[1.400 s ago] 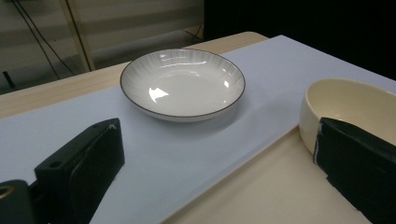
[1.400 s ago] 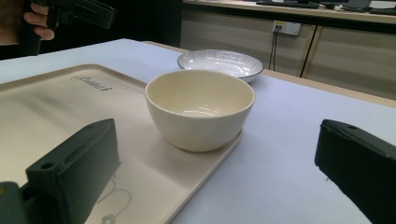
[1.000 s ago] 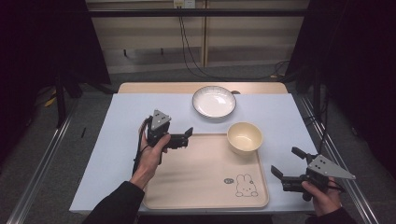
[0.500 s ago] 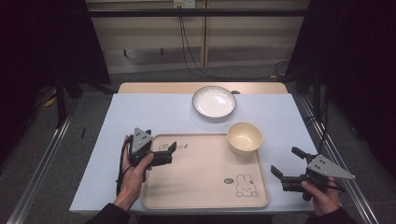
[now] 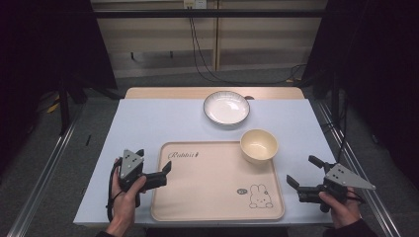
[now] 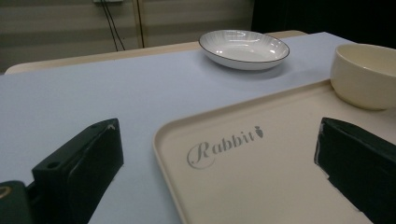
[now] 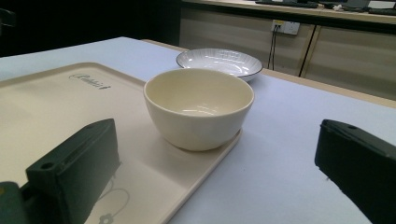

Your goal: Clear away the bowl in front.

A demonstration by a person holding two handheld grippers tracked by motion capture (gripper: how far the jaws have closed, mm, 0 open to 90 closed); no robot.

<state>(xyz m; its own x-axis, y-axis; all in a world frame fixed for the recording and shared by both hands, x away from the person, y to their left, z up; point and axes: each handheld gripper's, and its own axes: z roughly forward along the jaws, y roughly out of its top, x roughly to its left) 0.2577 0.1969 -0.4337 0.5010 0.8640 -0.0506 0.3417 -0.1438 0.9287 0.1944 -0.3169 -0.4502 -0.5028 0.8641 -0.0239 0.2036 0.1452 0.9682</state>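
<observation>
A beige tray (image 5: pixel 212 192) printed with "Rabbit" and a bunny lies on the pale table. A cream bowl (image 5: pixel 259 145) stands in the tray's far right corner, and a white plate (image 5: pixel 226 107) rests on the table beyond it. My left gripper (image 5: pixel 153 162) is open and empty at the tray's left edge. In the left gripper view its jaws straddle the tray's (image 6: pixel 261 163) far left corner, with the bowl (image 6: pixel 369 74) and plate (image 6: pixel 243 46) ahead. My right gripper (image 5: pixel 304 171) is open and empty, right of the tray, facing the bowl (image 7: pixel 198 107) and the plate (image 7: pixel 219 60).
The pale blue table top (image 5: pixel 163 123) has bare room left of and behind the tray. A wooden strip (image 5: pixel 163 92) runs along its far edge. Metal rails (image 5: pixel 44 177) flank the table on the floor, and cables (image 5: pixel 197 54) hang on the back wall.
My left gripper has come down and back towards the person, from above the tray's far left corner to its left edge. The right gripper, bowl and plate have stayed put.
</observation>
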